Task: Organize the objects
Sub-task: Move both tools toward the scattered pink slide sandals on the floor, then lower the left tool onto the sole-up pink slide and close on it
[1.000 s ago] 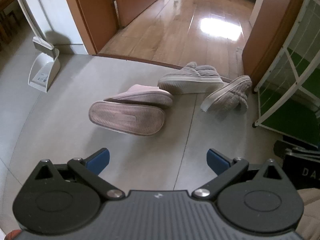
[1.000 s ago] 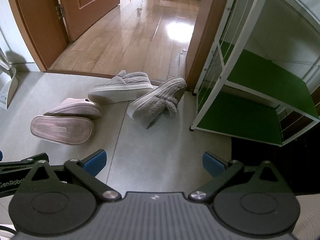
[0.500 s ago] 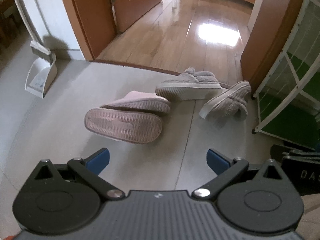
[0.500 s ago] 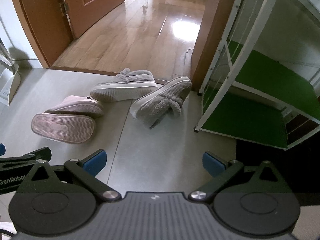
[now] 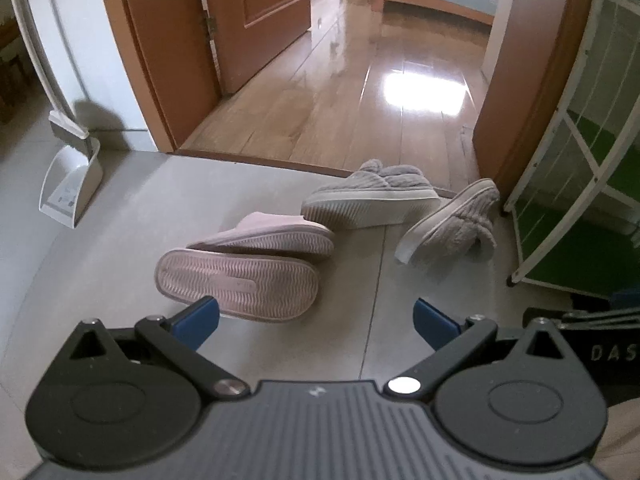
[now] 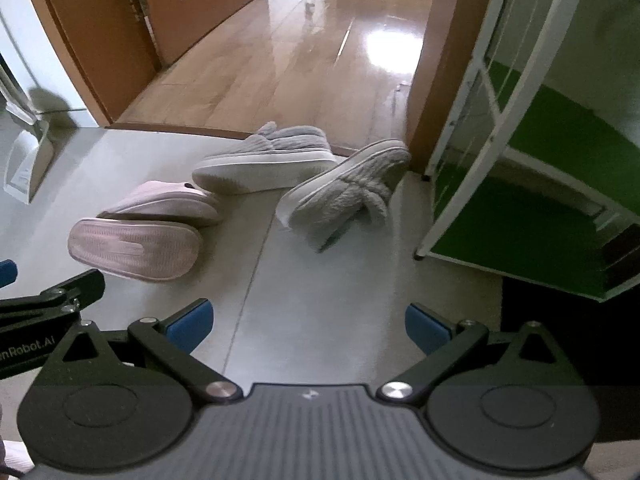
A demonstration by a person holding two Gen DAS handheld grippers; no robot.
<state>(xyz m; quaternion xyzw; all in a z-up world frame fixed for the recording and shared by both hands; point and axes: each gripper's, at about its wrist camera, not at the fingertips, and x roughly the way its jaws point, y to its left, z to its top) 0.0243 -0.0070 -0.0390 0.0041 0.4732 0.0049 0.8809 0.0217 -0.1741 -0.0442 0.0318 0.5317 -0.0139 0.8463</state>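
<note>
You have brought both grippers lower and closer to the slippers over the last second: in both wrist views the pairs sit larger and nearer the jaws than they did, so the approach is under way but nothing is grasped yet. Your left gripper [image 5: 316, 320] has its jaws spread wide and empty, and the overturned pink slipper [image 5: 240, 286], sole up, lies just beyond its left pad in the lower middle of the frame. The second pink slipper [image 5: 272, 236] sits touching it behind. Your right gripper [image 6: 308, 326] is likewise wide open and holding nothing, with bare floor [image 6: 320, 280] between its pads.

The two grey slippers are toward the upper centre: one on its side [image 6: 264, 160] near the doorway threshold, the other tilted [image 6: 348, 188] just beside the white rack [image 6: 480, 160] at the right of the frame. That rack's green shelves look like the likely destination, and its lower shelf appears free.

You have open tile ahead of both grippers. Watch the rack's front post and foot on the right, the door frame behind the grey pair, and the dustpan [image 5: 70, 188] at the left edge, well apart from the work.
</note>
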